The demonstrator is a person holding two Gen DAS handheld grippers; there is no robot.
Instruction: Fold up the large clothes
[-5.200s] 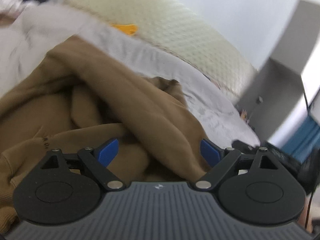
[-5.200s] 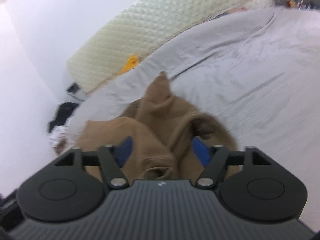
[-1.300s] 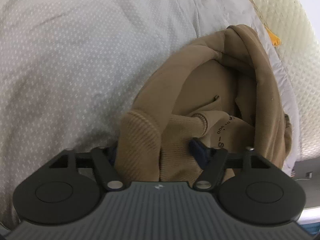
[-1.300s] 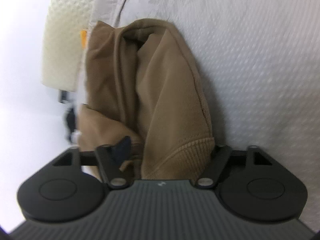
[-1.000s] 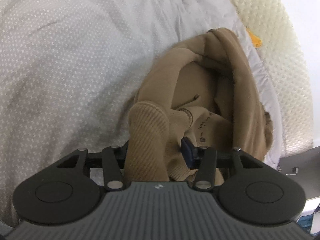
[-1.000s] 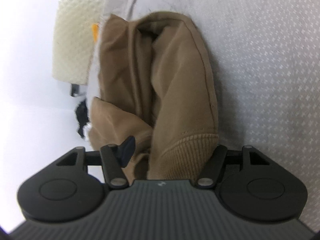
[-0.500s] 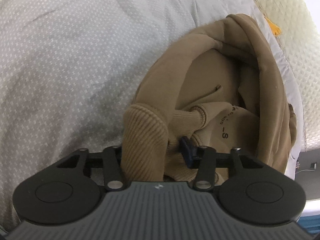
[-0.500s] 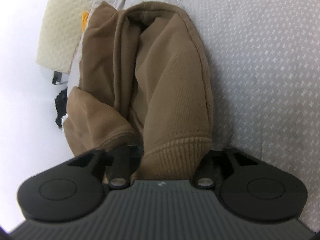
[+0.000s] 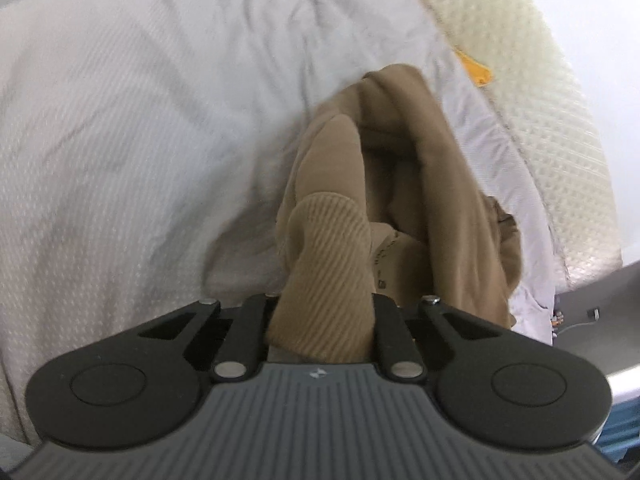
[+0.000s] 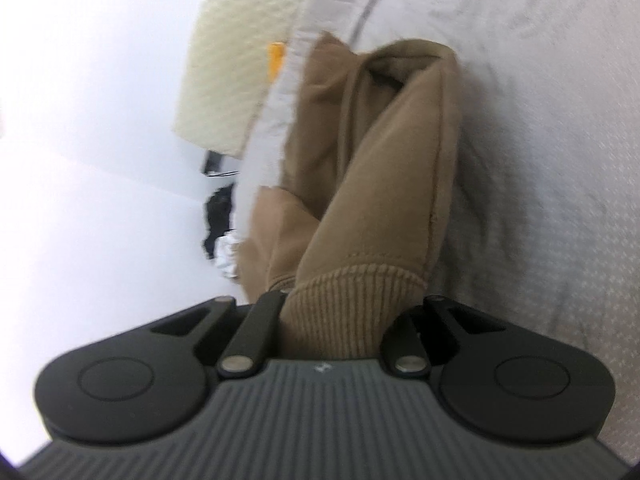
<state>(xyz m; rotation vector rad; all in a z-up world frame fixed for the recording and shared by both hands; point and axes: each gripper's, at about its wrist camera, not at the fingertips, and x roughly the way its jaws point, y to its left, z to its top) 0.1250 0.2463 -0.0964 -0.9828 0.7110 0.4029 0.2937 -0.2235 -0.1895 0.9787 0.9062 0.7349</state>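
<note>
A tan sweatshirt hangs bunched over the grey-white bed sheet. My left gripper is shut on its ribbed hem; the fabric hides the fingertips. In the right wrist view my right gripper is shut on another part of the ribbed hem, and the sweatshirt hangs away from it over the sheet. Small printed lettering shows on the fabric beside the left hem.
A cream quilted mattress leans against the wall beyond the bed, with an orange tag on it. Grey furniture stands at the right. Dark clutter lies on the floor past the bed's edge.
Both grippers have closed fully on the ribbed hem and lifted; the sweatshirt now hangs stretched and narrower, and the views have tilted up toward the mattress.
</note>
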